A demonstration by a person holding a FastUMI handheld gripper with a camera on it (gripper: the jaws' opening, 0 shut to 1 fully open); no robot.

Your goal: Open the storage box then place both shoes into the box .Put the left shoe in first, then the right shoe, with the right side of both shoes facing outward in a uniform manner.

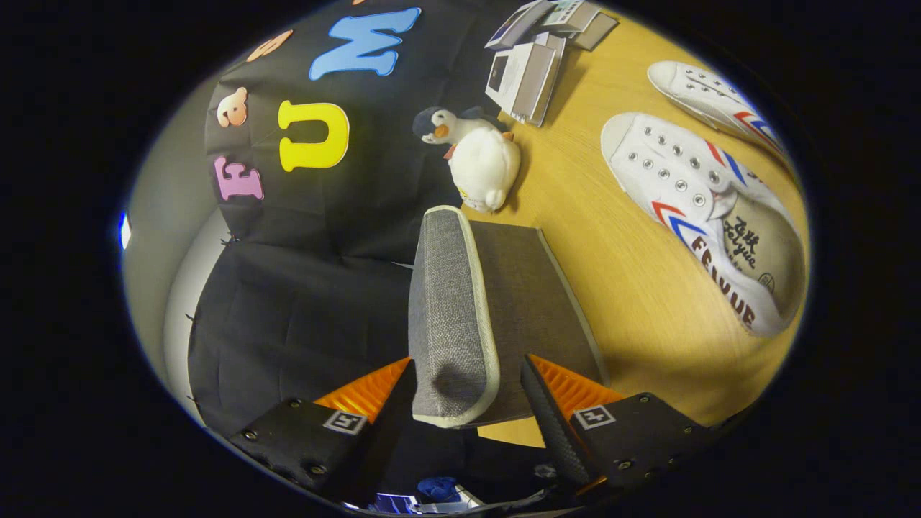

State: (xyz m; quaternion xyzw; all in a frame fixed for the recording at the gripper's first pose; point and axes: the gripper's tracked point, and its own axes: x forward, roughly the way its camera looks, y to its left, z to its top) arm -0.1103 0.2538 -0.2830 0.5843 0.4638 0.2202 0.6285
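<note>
I have the gripper [468, 388] closed on the storage box's lid [450, 316]: both fingers press on the grey fabric flap, one on each face of it, near its pale-trimmed end. The lid stands raised on edge between the fingers, running away from me. The view is tilted, so the desk [633, 288] appears to slope.

Behind the lid I see the flat grey side of the storage box [536, 309], which sits on the wooden desk close to the black cloth wall [302, 309]. I cannot see into the box from here.

Just beyond the far end of the lid, a plush penguin [475, 155] lies on the desk against the cloth wall. Further past it, at the far edge of the desk, there is a loose pile of booklets and cards [536, 57].

Off to the right of the box, well apart from it, lie the two white canvas shoes with red and blue stripes. The nearer shoe [691, 201] rests with its opening towards me and its toe pointing away; the farther shoe [709, 97] lies beyond it, closer to the desk's far right edge. Both are out on the bare wood, neither touching the box.
</note>
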